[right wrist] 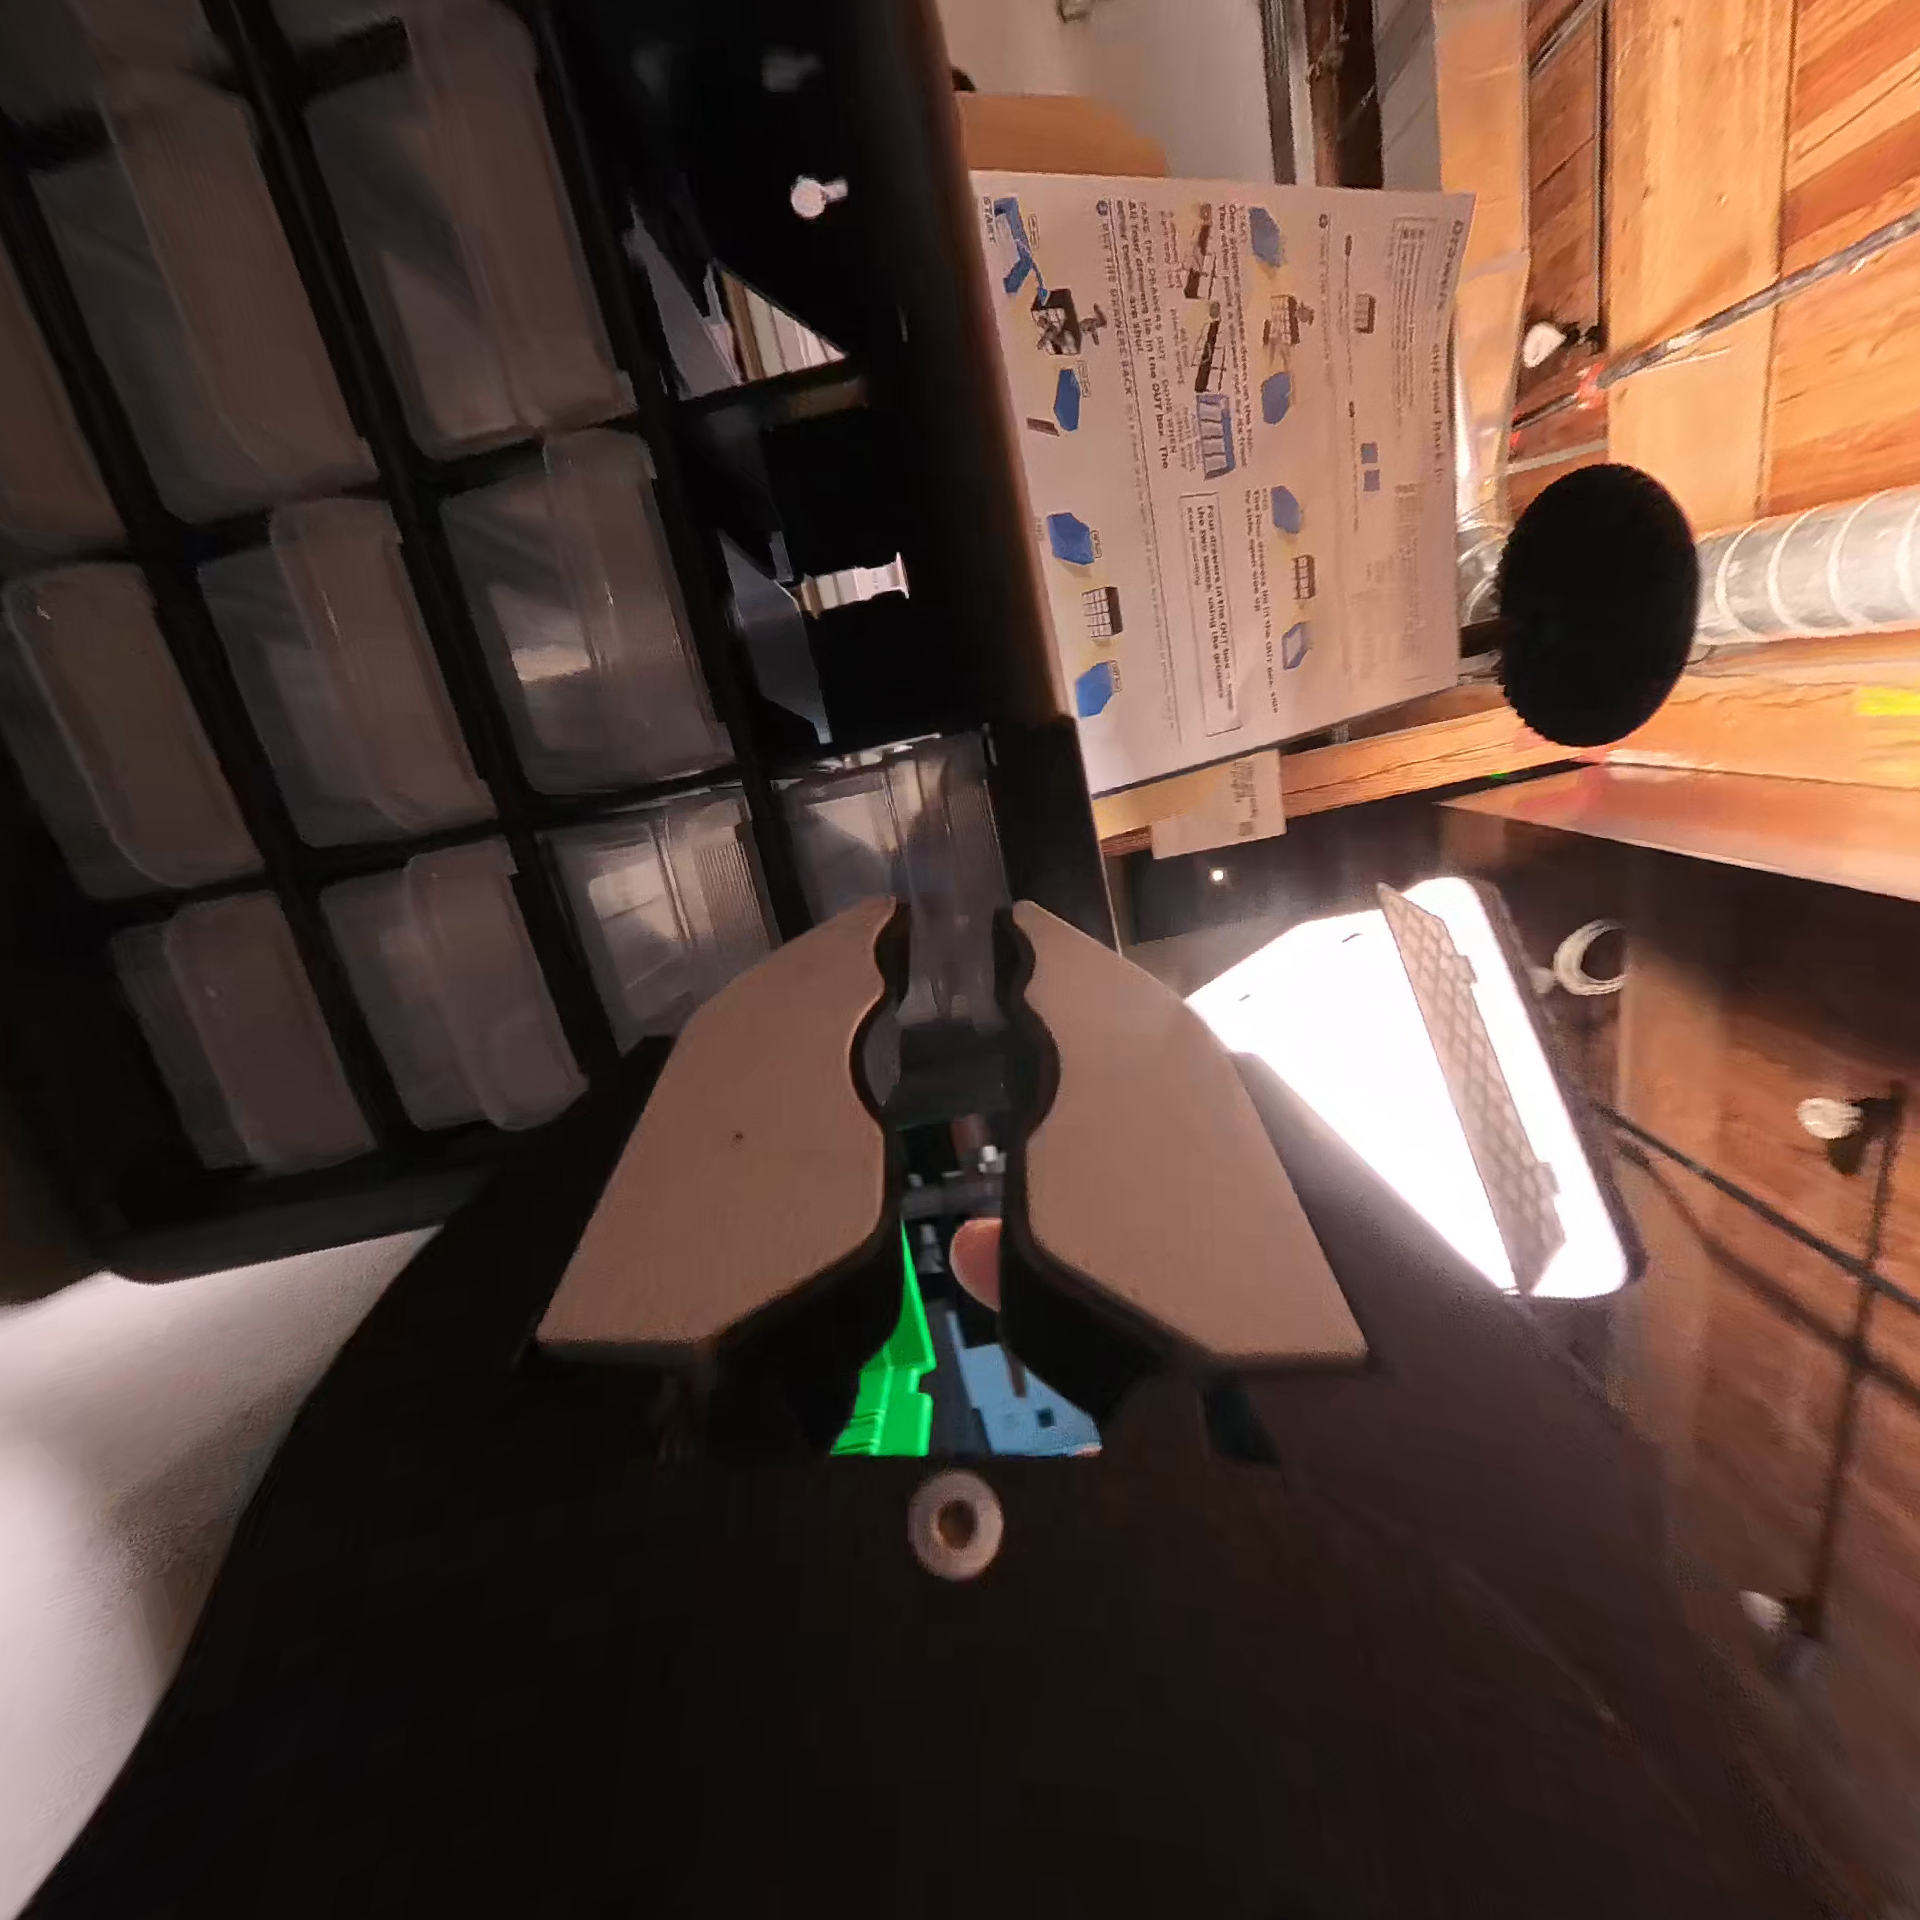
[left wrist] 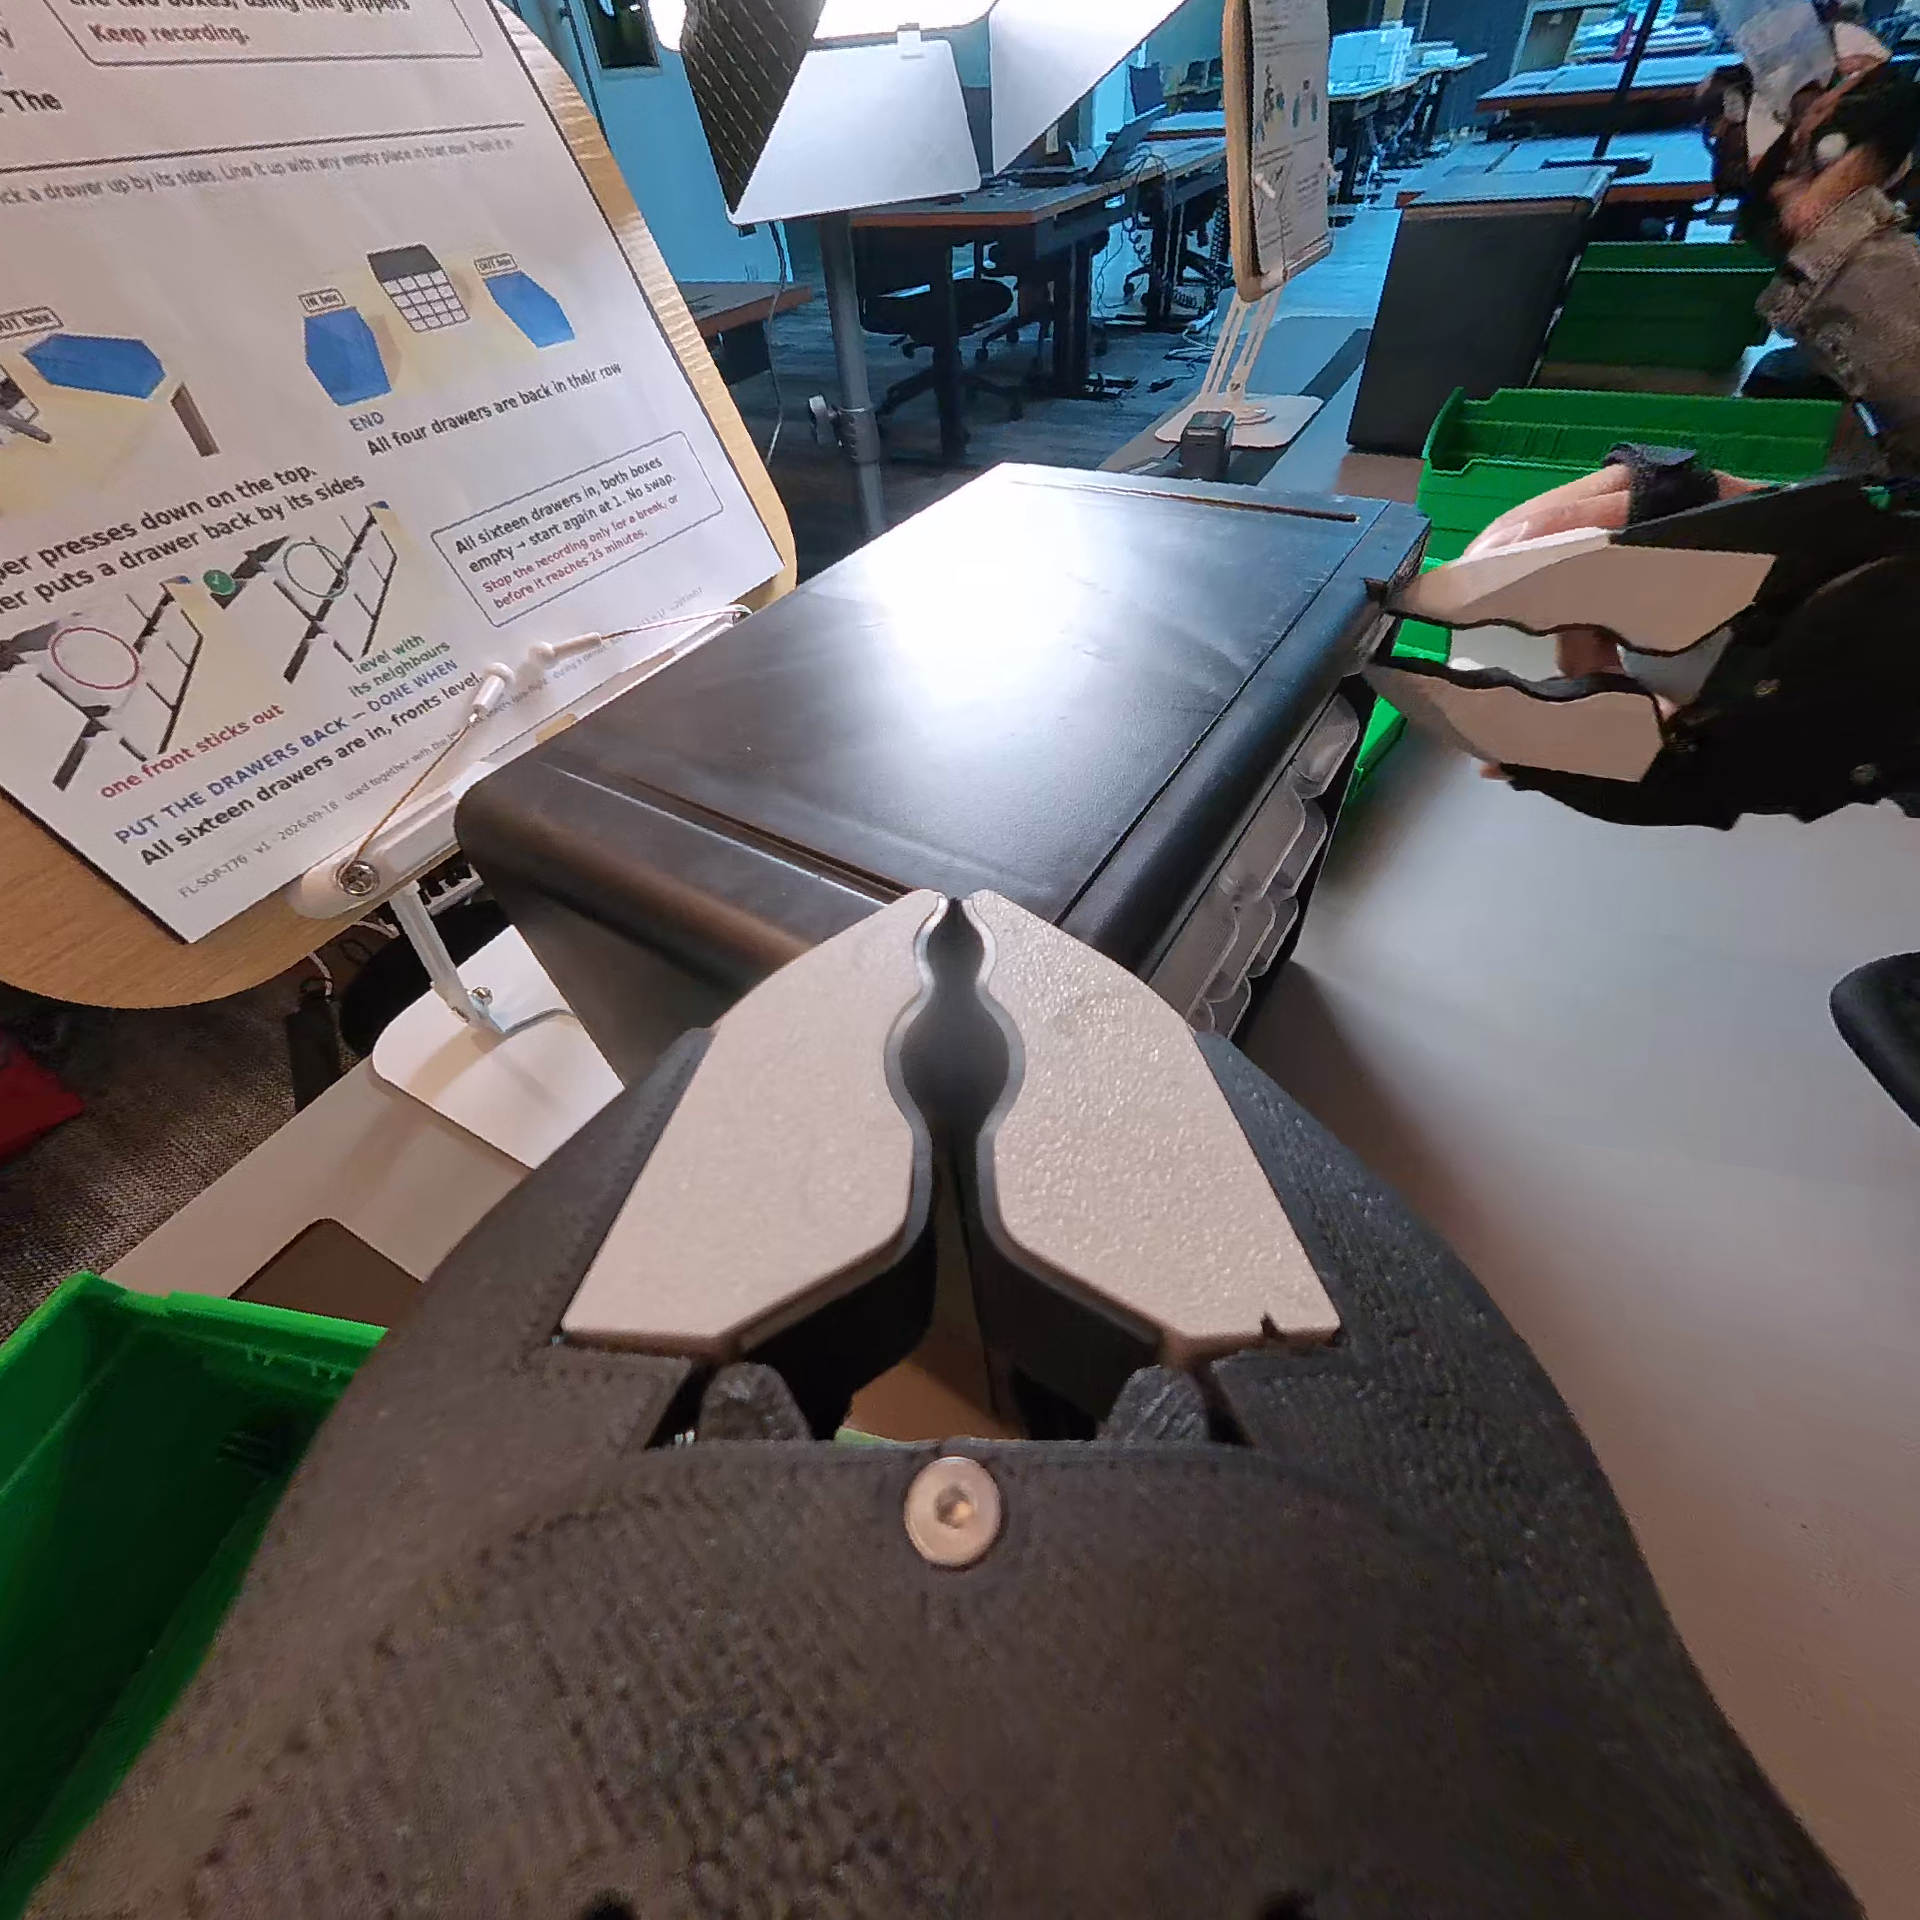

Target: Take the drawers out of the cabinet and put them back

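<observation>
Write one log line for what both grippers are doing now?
left gripper: shut, on cabinet top | right gripper: shut on drawer handle

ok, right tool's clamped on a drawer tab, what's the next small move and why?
Probably pull the right tool straight back to slide the drawer out. It is shut on the clear tab, the drawer sits in the top row of the cabinet beside two open slots, and the shut left tool rests on the cabinet top, seemingly bracing it.
</observation>
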Tool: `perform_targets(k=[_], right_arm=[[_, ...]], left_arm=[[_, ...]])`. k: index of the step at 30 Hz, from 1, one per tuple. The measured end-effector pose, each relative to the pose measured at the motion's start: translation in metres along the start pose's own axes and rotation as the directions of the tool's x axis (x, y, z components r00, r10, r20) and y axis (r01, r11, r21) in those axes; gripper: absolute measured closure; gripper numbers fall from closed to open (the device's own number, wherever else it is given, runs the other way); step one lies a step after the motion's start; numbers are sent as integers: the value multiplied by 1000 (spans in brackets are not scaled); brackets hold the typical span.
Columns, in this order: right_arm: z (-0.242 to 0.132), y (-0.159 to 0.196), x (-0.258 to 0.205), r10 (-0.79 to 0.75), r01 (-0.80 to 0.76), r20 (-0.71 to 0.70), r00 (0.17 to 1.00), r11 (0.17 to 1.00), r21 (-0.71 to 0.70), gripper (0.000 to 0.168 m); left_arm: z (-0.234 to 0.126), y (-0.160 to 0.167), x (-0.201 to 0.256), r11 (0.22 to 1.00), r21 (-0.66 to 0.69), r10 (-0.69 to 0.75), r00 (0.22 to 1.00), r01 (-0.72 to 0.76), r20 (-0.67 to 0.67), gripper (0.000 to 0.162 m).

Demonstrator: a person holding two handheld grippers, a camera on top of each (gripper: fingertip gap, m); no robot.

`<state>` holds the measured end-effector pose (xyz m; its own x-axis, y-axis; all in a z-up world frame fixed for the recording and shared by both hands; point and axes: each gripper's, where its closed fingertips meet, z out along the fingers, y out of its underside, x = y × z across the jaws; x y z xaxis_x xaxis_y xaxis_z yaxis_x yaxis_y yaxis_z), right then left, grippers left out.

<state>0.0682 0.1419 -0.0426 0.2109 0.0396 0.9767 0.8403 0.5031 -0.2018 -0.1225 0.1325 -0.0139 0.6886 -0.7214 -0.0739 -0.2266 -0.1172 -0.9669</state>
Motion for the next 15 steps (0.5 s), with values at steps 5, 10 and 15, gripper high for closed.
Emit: perform_targets(k=[5, 10, 15], right_arm=[[4, 2, 3, -70, 69, -64, 995, 997, -21, 162], [-20, -9, 2, -52, 50, 46, 998, 998, 32, 162], [-49, -21, 4, -55, 44, 161, 985, 996, 72, 162]], left_arm=[[1, 0, 1, 1000, 0, 6, 1000, -6, 0, 162], [1, 0, 1, 1000, -1, 8, 1000, -8, 1, 162], [1, 0, 1, 1000, 0, 6, 1000, -6, 1, 162]])
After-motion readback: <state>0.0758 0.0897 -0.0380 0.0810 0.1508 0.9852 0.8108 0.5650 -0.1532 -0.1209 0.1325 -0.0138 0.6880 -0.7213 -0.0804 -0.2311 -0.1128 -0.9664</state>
